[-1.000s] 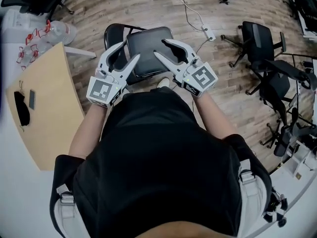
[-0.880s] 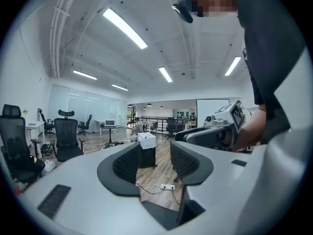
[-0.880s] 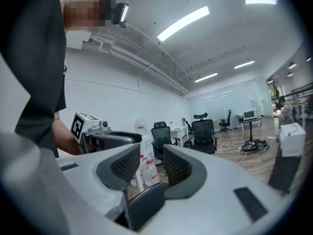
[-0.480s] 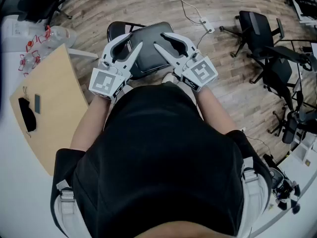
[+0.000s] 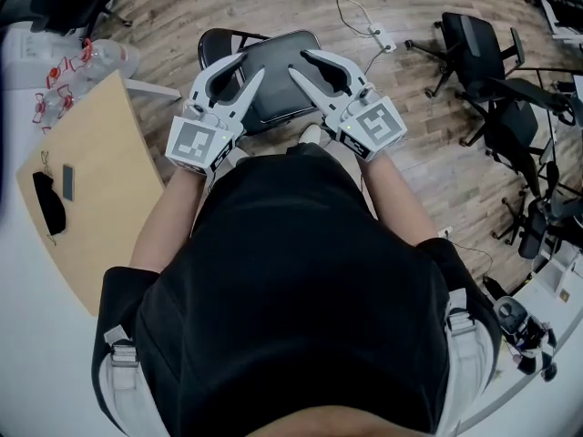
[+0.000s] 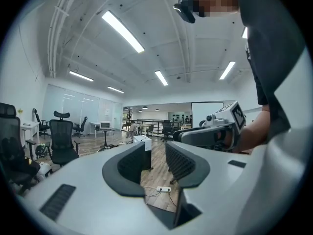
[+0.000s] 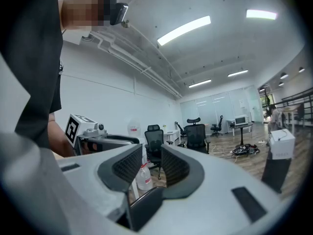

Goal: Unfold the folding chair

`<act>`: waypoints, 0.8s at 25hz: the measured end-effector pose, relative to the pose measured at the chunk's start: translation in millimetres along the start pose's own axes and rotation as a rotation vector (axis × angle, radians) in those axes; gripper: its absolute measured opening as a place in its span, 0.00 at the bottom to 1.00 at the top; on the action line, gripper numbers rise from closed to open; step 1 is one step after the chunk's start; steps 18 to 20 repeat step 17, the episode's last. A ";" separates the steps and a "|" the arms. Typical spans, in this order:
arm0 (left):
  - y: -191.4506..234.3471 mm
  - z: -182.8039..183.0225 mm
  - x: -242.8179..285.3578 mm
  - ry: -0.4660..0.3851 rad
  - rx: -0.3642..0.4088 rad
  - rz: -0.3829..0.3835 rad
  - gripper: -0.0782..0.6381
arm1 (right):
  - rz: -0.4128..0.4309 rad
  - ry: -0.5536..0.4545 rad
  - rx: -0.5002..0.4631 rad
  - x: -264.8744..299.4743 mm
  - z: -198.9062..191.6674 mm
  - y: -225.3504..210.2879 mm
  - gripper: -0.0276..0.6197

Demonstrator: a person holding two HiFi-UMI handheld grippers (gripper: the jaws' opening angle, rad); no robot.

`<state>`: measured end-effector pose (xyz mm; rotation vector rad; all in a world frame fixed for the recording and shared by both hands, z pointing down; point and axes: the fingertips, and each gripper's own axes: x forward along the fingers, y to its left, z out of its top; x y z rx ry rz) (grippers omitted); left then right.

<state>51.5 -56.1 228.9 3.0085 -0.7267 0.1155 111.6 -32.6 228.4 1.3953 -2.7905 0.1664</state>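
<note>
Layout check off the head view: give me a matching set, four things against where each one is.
Things: 1 folding chair; 2 wooden table; 3 office chair; 4 power strip.
Places: A to the right; B on the floor beyond the folding chair; C directly in front of the person; D at the left.
Pairs: 1-C; 2-D; 3-A; 4-B.

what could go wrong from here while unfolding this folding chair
The right claw is shut on the seat's thin edge and the left claw is closing on the other edge; the seat may slip out.
The power strip lies on the floor just beyond the chair; spreading legs could snag it.
</note>
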 end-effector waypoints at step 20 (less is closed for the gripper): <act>3.9 -4.4 -11.1 0.006 -0.012 0.026 0.28 | 0.029 0.017 0.021 10.3 -4.7 3.9 0.23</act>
